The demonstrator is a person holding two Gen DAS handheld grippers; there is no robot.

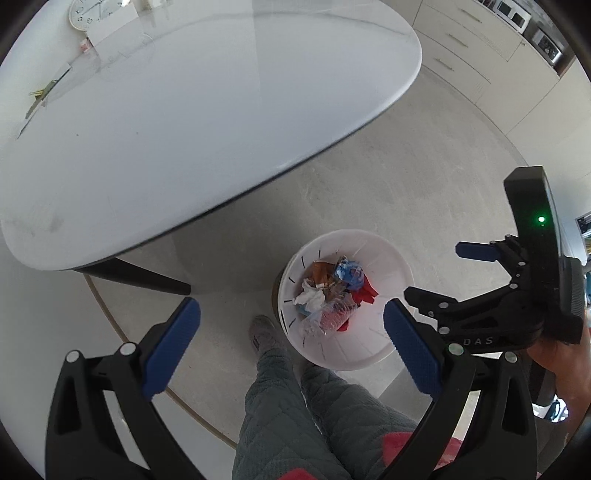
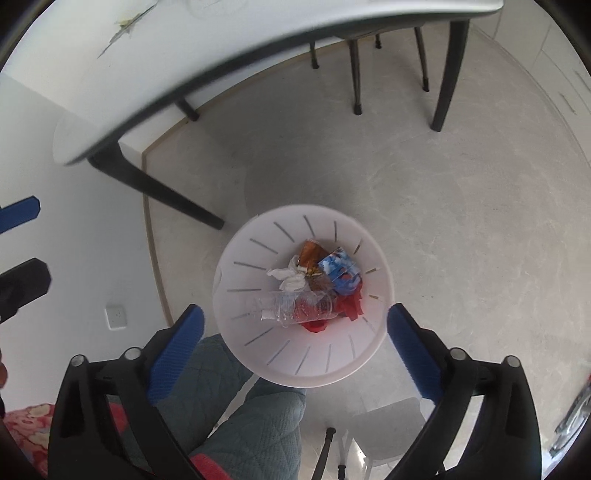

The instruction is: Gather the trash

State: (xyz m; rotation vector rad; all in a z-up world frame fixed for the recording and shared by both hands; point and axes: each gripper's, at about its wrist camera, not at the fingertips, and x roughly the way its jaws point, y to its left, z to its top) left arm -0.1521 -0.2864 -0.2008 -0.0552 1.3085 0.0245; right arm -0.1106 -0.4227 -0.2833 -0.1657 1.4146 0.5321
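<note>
Both grippers: held above the floor, aimed steeply down, nothing between the fingers.
Left gripper [image 1: 291,343]: blue pads spread wide; my legs in grey quilted trousers [image 1: 295,413] show beneath the gap.
Right gripper [image 2: 295,343]: fingers parted wide, framing the near rim of the bin from above; in the left wrist view it sits off to the right [image 1: 436,273], tilted inward, my hand [image 1: 561,365] wrapped on its handle.
White bin [image 2: 306,365]: round, slotted wall, standing on the grey floor just ahead of my feet, near the table leg [image 2: 155,184].
Trash in bin: clear crushed plastic bottle [image 2: 295,306] lying across the near side; crumpled white tissue [image 2: 290,277] behind it; orange-brown wrapper [image 2: 309,254] and blue-and-white wrapper [image 2: 338,267] toward the far side; red scraps [image 2: 351,308] at right.
Shoe [image 1: 264,332]: grey, just left of the bin.
White table [image 1: 184,110]: rounded top beyond the bin, dark legs.
Far end of table: a white clock [image 1: 88,13], flat on the top or on the wall behind, I cannot tell.
Chair legs [image 2: 354,66]: beyond the table, well apart from the bin.
</note>
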